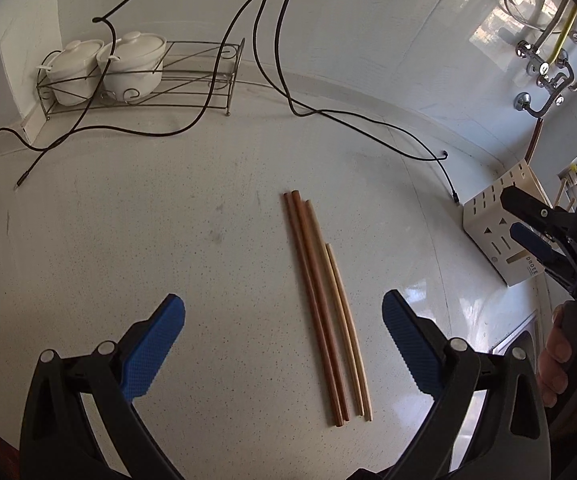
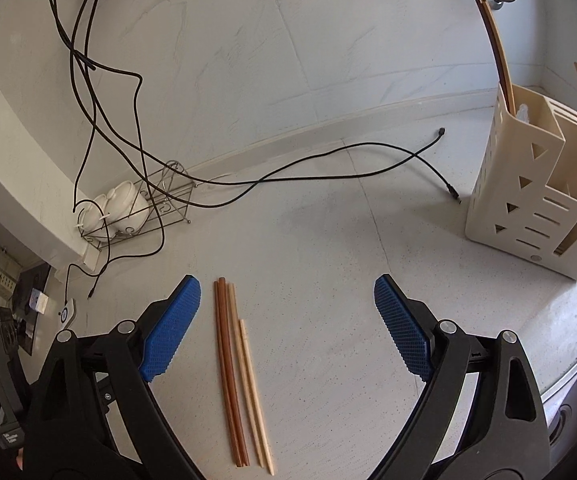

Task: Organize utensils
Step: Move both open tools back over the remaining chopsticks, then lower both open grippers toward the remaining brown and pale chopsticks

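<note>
The left gripper [image 1: 284,322] is standing with its jaws wide apart and nothing between the blue pads [image 1: 156,344], pointing steeply down at the countertop [image 1: 128,240]; the right gripper [image 2: 288,326] is likewise gaping, its pads clear of everything; seen from the left wrist it is hanging at the right edge with a hand [image 1: 560,356] wrapped round its handle.

Four chopsticks [image 1: 324,312] are lying side by side on the countertop, touching or nearly so; two are reddish-brown [image 1: 308,292] and two are pale [image 1: 348,344], one pale stick reaching less far up than the others; in the left wrist view the bundle is sitting between the open fingers, nearer the right one, and in the right wrist view [image 2: 240,380] it is lying just beside the left finger, inside the gap; neither claw is touching them.

Farther out, a cream utensil holder [image 2: 528,208] with slotted and triangular cut-outs is standing at the right, well apart from the bundle; sticks are already leaning out of its compartments; black cables [image 2: 328,164] are trailing across the counter; a wire rack [image 1: 192,76] by the back wall is holding two white lidded pots [image 1: 128,66].
</note>
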